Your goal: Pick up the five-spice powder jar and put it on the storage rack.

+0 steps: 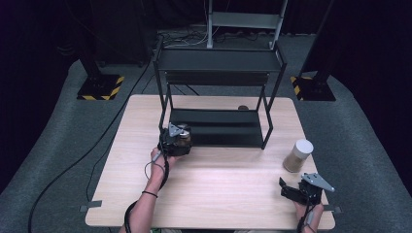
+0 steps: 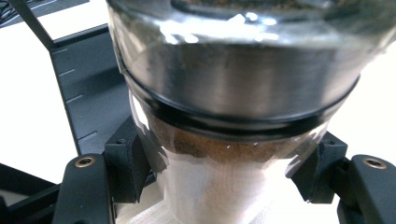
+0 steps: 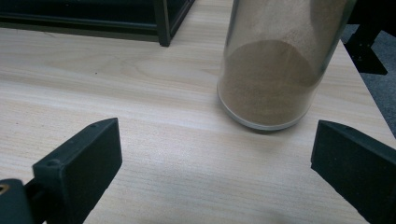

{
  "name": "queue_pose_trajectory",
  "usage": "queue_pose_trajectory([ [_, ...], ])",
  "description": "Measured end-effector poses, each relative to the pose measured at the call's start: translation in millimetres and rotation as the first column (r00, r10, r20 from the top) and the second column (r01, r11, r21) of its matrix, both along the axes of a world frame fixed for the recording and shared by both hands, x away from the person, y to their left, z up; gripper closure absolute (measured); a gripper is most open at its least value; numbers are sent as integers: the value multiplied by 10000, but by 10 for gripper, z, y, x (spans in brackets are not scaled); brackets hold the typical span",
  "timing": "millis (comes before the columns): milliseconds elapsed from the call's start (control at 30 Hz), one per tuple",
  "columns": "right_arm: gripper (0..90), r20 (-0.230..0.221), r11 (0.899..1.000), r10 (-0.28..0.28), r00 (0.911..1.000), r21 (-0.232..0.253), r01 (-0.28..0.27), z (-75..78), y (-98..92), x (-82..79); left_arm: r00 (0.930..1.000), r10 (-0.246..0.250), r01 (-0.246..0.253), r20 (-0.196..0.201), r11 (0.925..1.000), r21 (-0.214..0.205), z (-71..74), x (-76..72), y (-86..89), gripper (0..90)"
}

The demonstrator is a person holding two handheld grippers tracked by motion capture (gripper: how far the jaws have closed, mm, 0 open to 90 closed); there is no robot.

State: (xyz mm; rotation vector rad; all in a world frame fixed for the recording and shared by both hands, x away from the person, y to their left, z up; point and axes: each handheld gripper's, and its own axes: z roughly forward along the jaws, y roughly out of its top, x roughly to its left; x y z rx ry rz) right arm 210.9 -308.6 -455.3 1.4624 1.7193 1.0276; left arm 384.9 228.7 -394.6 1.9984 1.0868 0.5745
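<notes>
The left claw (image 1: 180,138) is clamped on a glass jar of dark brown powder (image 2: 233,135), its two pads pressed against the jar's sides, and holds it at the front left corner of the black rack's (image 1: 218,127) lower shelf. The right claw (image 1: 291,190) rests near the right front of the tabletop (image 1: 218,179) with its jaws wide apart and nothing between them. A second jar of tan powder with a white lid (image 1: 298,155) stands upright just beyond it.

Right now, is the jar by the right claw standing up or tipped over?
Standing up: the white-lidded jar sits flat on the table, lid on top.
</notes>
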Motion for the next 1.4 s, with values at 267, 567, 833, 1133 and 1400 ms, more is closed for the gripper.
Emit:
queue_pose_trajectory([
  [267, 7, -16, 10000, 13, 10000, -12, -13, 2, 0, 3, 10000, 23, -23, 9, 10000, 20, -5, 34, -19, 314],
  [567, 7, -25, 10000, 0, 10000, -15, 0, 3, 3, 4, 9999, 101, -101, 123, 9999, -23, -11, 59, -50, 315],
  [833, 7, -27, 10000, -1, 10000, -9, 1, 3, 2, 4, 9997, 166, -165, 156, 9999, -19, -38, 101, -74, 315],
  [1133, 7, -15, 10000, -6, 10000, -14, 6, 2, 3, 2, 9992, 329, -325, 205, 9993, -196, -77, 138, -82, 315],
  [1400, 7, -9, 10000, -7, 10000, -10, 7, 1, 3, 1, 9986, 447, -438, 295, 9986, -313, -114, 167, -114, 315],
])
